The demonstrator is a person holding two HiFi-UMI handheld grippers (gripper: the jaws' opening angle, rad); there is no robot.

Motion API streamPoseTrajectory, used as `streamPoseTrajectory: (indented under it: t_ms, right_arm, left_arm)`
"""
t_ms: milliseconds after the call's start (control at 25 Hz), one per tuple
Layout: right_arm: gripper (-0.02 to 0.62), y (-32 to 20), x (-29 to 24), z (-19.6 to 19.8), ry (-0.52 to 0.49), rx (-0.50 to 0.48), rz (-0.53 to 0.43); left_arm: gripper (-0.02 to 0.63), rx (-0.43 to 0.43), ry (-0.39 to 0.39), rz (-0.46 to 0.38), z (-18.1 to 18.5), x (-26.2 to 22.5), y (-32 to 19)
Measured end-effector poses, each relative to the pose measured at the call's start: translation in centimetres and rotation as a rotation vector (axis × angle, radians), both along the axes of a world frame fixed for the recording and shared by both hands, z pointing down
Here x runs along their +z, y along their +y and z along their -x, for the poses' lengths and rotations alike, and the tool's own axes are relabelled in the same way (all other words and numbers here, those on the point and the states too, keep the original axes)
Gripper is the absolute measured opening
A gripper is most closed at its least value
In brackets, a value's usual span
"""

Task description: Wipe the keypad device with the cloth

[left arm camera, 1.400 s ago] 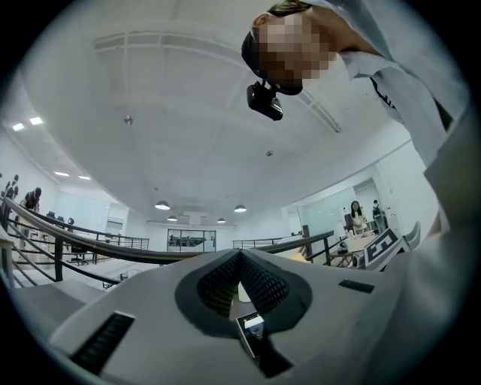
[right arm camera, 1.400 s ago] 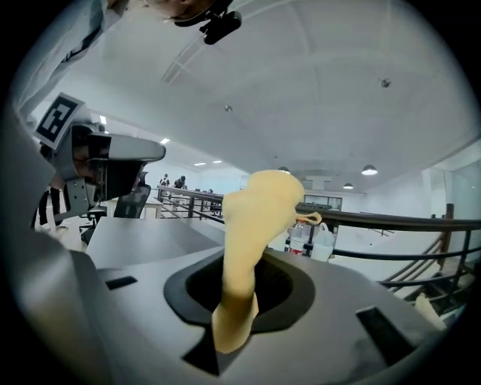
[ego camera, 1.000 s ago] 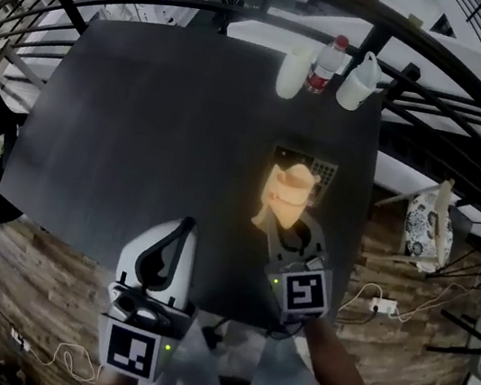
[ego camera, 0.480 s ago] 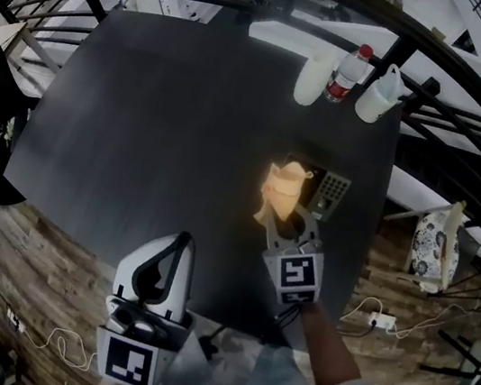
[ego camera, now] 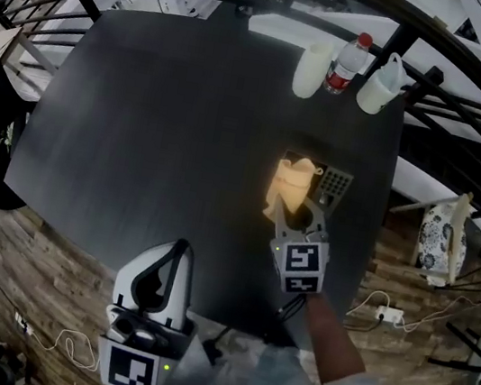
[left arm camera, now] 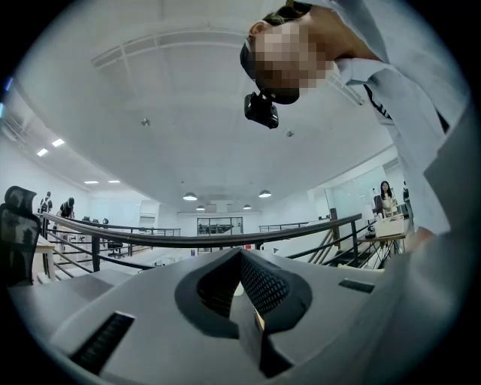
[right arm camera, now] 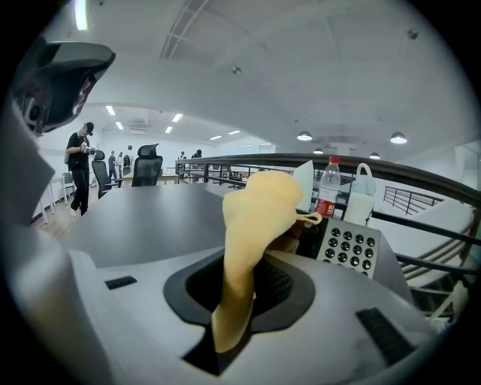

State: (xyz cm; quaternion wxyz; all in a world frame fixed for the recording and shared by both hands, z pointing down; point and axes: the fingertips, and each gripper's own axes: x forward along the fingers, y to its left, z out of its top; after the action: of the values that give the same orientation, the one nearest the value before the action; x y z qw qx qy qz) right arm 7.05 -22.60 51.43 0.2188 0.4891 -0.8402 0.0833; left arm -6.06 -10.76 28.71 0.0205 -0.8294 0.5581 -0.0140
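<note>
The right gripper (ego camera: pixel 295 216) is clenched on the yellow cloth (ego camera: pixel 289 184), which drapes over the left part of the keypad device (ego camera: pixel 334 185); the device lies near the right edge of the desk (ego camera: pixel 170 120), its button grid bare beside the cloth; the left gripper (ego camera: pixel 180 250) hangs at the near edge, jaws pressed together on nothing; a bottle (ego camera: pixel 346 63) stands at the far right corner.

The cloth (ego camera: pixel 289 186) hides the keypad device's (ego camera: pixel 334 184) left part.
</note>
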Motion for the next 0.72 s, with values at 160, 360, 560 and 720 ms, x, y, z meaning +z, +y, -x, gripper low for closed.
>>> streamPoseTrajectory:
  t_ms: [160,360,560,720]
  right_arm:
    - [0.071,0.1,0.4,-1.1,0.008,0.03,0.016]
    - [0.071,0.2,0.5,-3.0,0.012,0.072,0.025]
    - [0.071,0.6,0.6,-5.2,0.024,0.114,0.032]
    - [0.071,0.8,0.7,-6.8,0.032,0.147,0.037]
  left_arm:
    - [0.012,0.01,0.001,0.004,-0.5,0.1,0.0]
    - [0.012,0.031,0.003,0.005,-1.5,0.1,-0.2]
    - [0.012,0.048,0.006,0.003,-2.2,0.0,-0.2]
    - [0.012,0.062,0.01,0.0,-2.8,0.0,-0.4]
